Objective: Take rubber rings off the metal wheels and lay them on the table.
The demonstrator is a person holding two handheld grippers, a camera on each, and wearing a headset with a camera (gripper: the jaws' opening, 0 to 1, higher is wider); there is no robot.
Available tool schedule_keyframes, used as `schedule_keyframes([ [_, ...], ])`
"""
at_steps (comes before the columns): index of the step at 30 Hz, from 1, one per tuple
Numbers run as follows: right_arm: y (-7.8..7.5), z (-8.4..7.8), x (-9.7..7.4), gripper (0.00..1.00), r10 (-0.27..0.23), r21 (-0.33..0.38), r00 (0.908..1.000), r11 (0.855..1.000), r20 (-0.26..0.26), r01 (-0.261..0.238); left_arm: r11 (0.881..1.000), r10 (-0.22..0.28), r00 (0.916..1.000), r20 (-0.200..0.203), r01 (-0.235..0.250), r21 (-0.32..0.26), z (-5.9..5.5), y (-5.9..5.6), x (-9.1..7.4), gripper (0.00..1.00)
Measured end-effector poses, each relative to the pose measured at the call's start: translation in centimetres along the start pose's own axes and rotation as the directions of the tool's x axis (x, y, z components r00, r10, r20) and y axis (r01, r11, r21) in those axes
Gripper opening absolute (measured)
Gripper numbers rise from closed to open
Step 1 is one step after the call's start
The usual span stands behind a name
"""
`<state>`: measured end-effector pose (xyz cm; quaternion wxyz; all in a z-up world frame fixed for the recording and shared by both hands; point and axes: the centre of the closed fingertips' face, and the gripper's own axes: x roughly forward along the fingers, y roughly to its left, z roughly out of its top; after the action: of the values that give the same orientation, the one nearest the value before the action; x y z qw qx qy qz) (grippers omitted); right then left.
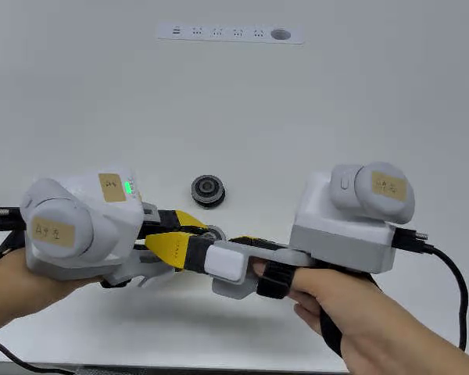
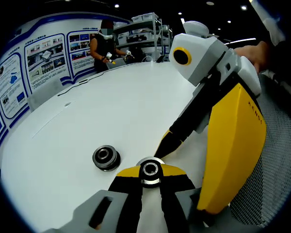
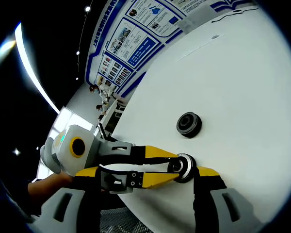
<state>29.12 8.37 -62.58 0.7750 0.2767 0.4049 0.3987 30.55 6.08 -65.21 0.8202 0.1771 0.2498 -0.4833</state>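
Note:
A small metal wheel (image 1: 213, 233) hangs above the white table (image 1: 297, 117), with my left gripper (image 1: 202, 233) shut on it. In the left gripper view the wheel (image 2: 150, 166) sits between the yellow fingertips (image 2: 127, 172). My right gripper (image 1: 244, 242) comes in from the right with its jaws apart. One dark fingertip (image 2: 165, 141) touches the wheel's rim, and the other jaw passes below. I cannot tell whether a rubber ring is on this wheel. A second wheel (image 1: 208, 190), (image 2: 105, 158), (image 3: 188, 124) wearing a black rubber ring lies flat on the table just beyond.
A white power strip (image 1: 229, 33) lies at the table's far side. The table's near edge (image 1: 219, 367) runs just below my hands. In the left gripper view a person (image 2: 106, 43) stands far off, and a mesh chair (image 2: 276, 155) is at the right.

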Motion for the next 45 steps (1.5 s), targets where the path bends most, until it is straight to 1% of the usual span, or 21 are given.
schedule_keyframes([
  [13,-0.5,-0.1,0.1,0.79,-0.014,-0.009,0.9999,1.0,-0.006,0.014,1.0,0.002,1.0,0.004,-0.002,-0.006,0.0,0.0,0.1,0.13],
  [15,-0.3,-0.1,0.2,0.81,-0.015,-0.011,0.9999,1.0,-0.008,0.015,1.0,0.002,1.0,0.002,-0.002,-0.004,0.0,0.0,0.1,0.13],
  [16,-0.1,-0.1,0.2,0.81,-0.008,-0.021,0.9999,1.0,-0.011,0.008,1.0,0.002,1.0,0.001,-0.002,-0.003,0.0,0.0,0.1,0.13],
  [18,0.3,-0.2,0.2,0.82,-0.001,-0.019,0.9999,1.0,-0.013,0.0,1.0,0.001,1.0,0.002,-0.001,-0.003,0.0,0.1,0.1,0.13],
  [21,0.2,-0.3,0.1,0.81,-0.002,-0.033,0.9998,0.999,-0.02,0.001,1.0,0.001,1.0,0.001,-0.001,-0.003,0.0,0.1,0.1,0.13],
  [23,0.0,-0.2,0.1,0.81,-0.001,-0.02,0.9999,1.0,-0.016,0.001,1.0,0.001,1.0,0.0,-0.001,-0.002,0.1,0.1,0.1,0.13],
  [26,0.1,-0.3,0.1,0.81,0.003,-0.02,0.9999,1.0,-0.013,-0.004,1.0,0.001,1.0,0.001,-0.001,-0.003,0.1,0.1,0.1,0.13],
  [30,0.1,-0.1,-0.4,0.8,0.03,0.034,0.9995,0.999,0.011,-0.03,1.0,0.001,1.0,0.002,-0.001,-0.005,0.1,0.1,0.2,0.13],
  [33,-0.1,0.1,-0.7,0.78,0.036,0.062,0.9989,0.997,0.03,-0.038,1.0,0.002,1.0,0.003,-0.002,-0.006,0.1,0.1,0.2,0.13],
  [39,-0.1,0.2,-0.8,0.75,0.036,0.067,0.9988,0.997,0.032,-0.038,1.0,0.001,1.0,0.003,-0.001,-0.005,0.1,0.1,0.2,0.13],
  [45,-0.4,0.4,-1.1,0.7,0.033,0.081,0.9983,0.996,0.048,-0.036,1.0,0.002,1.0,0.006,-0.002,-0.008,0.1,0.1,0.1,0.13],
])
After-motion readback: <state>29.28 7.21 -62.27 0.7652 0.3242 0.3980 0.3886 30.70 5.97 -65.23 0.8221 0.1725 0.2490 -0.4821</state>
